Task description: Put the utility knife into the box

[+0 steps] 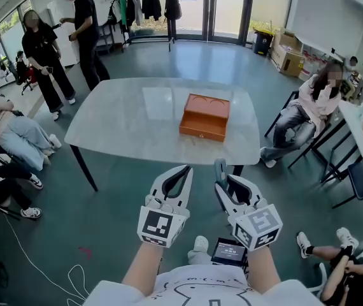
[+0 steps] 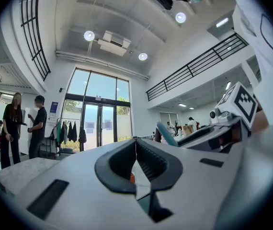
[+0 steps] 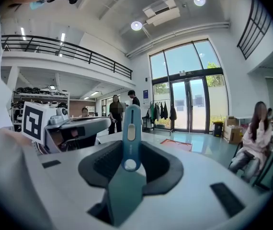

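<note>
An orange box (image 1: 204,116), lid down, sits on the pale marble table (image 1: 118,116) ahead of me; it also shows as a reddish patch (image 3: 177,144) in the right gripper view. Both grippers hover side by side short of the table's near edge. My right gripper (image 1: 222,174) (image 3: 130,145) is shut on a teal utility knife (image 1: 220,167) (image 3: 131,121), which stands up between its pads with the slider facing the camera. The left gripper (image 1: 185,169) (image 2: 136,141) is shut with its tips touching and nothing held. The knife (image 2: 166,134) also pokes up in the left gripper view.
Two people (image 1: 64,37) stand beyond the table's far left corner. Others sit at the left edge (image 1: 13,132) and on a chair at the right (image 1: 312,107). Cardboard boxes (image 1: 286,50) stand by glass doors. A cable (image 1: 54,276) lies on the floor.
</note>
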